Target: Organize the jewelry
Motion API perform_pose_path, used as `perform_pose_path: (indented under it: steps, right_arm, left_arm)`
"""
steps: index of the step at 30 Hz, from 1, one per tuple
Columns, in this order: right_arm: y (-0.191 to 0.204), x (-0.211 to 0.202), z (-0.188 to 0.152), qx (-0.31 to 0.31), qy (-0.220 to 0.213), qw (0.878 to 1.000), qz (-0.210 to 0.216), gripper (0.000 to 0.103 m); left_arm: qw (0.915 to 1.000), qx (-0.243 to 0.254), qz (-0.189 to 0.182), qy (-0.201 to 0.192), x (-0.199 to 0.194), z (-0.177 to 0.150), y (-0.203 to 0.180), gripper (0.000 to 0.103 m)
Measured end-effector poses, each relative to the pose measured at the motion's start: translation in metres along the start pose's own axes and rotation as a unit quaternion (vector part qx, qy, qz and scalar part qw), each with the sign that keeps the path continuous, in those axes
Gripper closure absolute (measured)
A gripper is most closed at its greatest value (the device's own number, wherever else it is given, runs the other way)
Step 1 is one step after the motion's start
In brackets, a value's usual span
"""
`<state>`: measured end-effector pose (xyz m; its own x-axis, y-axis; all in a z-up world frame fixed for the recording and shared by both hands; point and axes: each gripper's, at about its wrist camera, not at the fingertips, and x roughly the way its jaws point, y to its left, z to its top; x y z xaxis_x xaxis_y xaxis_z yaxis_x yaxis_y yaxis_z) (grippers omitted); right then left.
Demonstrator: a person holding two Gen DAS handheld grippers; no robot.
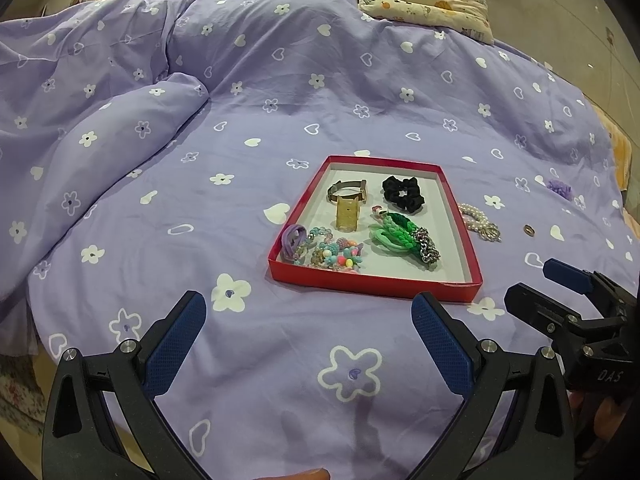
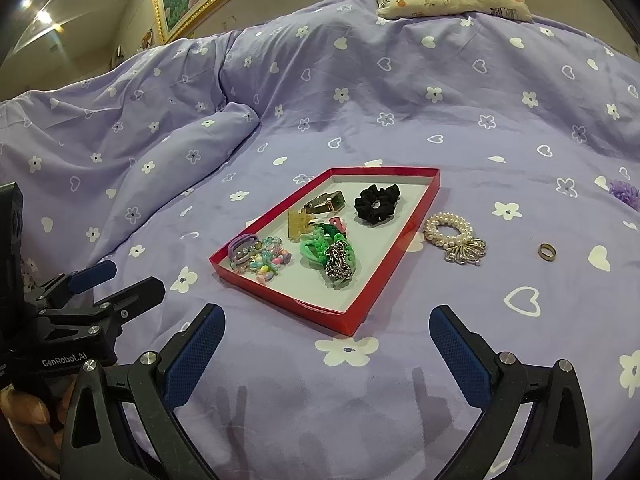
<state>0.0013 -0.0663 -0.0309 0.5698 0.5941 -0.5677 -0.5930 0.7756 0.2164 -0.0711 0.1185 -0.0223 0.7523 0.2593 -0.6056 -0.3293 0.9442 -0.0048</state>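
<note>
Clearly most of the sorting is done: the red tray [image 2: 360, 316] on the purple bedspread [image 2: 360, 100] already holds a black scrunchie [image 2: 376, 202], a watch [image 2: 326, 202], a gold hair clip [image 2: 298, 222], a heap of pastel beads [image 2: 260, 258], and green braided bands [image 2: 320, 246] with a silver chain [image 2: 338, 264] lying on them. Three pieces lie outside it on the bed: a pearl bracelet [image 2: 454, 238] with a metal charm just beside the tray's right wall, a small ring [image 2: 545, 251] further right, and a purple fluffy piece [image 2: 624, 192] near the frame edge.

Both claws hover low over the bedspread in front of the tray. The right claw [image 2: 326, 344] has its fingers wide apart and holds nothing; the left claw [image 1: 308, 334] is likewise spread and empty.

The pearl bracelet looks like the natural next pick, and the right claw is the nearer one. A good grasp would come down over the pearl loop itself, not the charm, with the fingers straddling one side of the ring of pearls so they close on beads and not on cloth. The soft bedspread may bunch between the pads, so a shallow dip is safer. The empty patch in the tray's near right corner, ahead of the scrunchie, seems the best place to set it down.
</note>
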Motion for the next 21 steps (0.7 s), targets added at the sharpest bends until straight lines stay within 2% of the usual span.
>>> perform_pose_path:
  steps: [21]
  right_arm:
    - [0.0044,-0.0021,0.0006,-0.006,-0.002,1.000,0.003,0.000]
  left_arm:
    - [1.0000,0.002,0.004,0.005,0.0050,0.0005,0.0002,0.000]
